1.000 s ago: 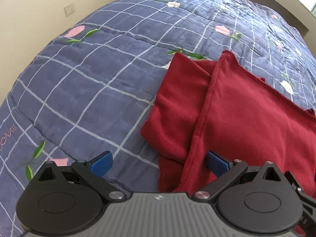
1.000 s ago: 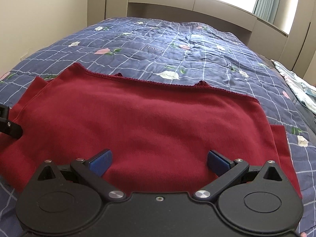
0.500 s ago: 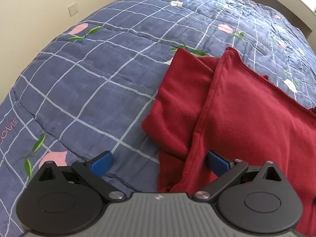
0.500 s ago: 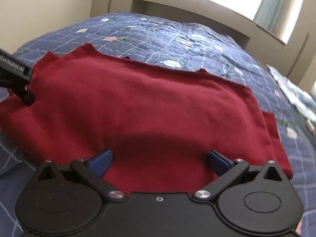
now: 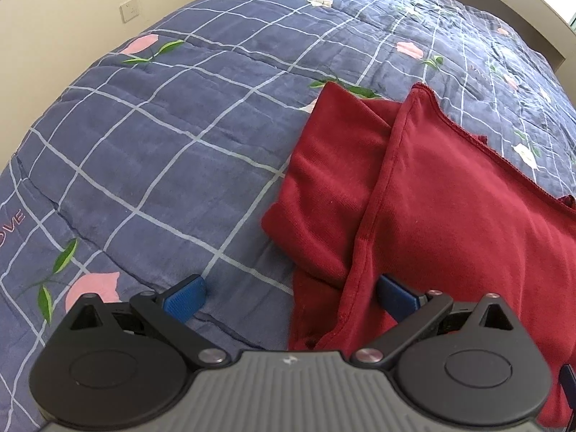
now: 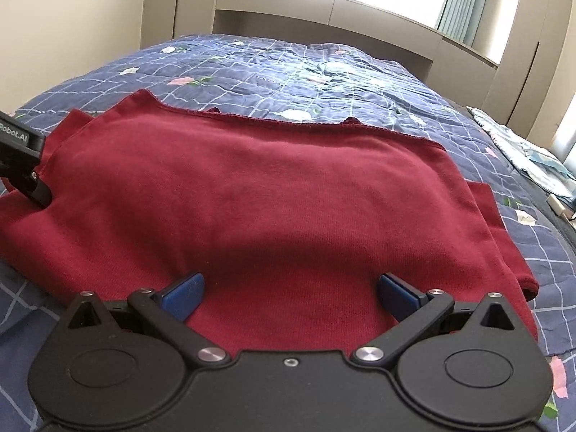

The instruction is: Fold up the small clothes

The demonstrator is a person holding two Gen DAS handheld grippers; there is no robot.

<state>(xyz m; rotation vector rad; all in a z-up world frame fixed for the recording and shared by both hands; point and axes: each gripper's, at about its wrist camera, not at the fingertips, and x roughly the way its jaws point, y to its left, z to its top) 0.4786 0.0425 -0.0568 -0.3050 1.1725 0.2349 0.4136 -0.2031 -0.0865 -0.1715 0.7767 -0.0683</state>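
Note:
A dark red knit garment [image 6: 288,194] lies folded flat on the bed, its hemmed edge along the far side. In the left wrist view the garment [image 5: 450,216] fills the right half, with a folded sleeve part [image 5: 324,187] sticking out to the left. My left gripper [image 5: 291,297] is open, low over the garment's near left corner, one blue fingertip over the quilt and one over the cloth. My right gripper [image 6: 289,293] is open and empty, low over the garment's near edge. The left gripper's body [image 6: 21,158] shows at the left in the right wrist view.
A blue checked quilt with pink flowers [image 5: 162,144] covers the bed. A beige wall with a socket [image 5: 130,9] is to the left. A headboard [image 6: 324,10] and window stand beyond the bed. A pale patterned cloth [image 6: 532,154] lies at the right edge.
The right gripper has tilted and shifted so more headboard and window show. The left gripper has drifted slightly back. Both stay open; the garment has not moved.

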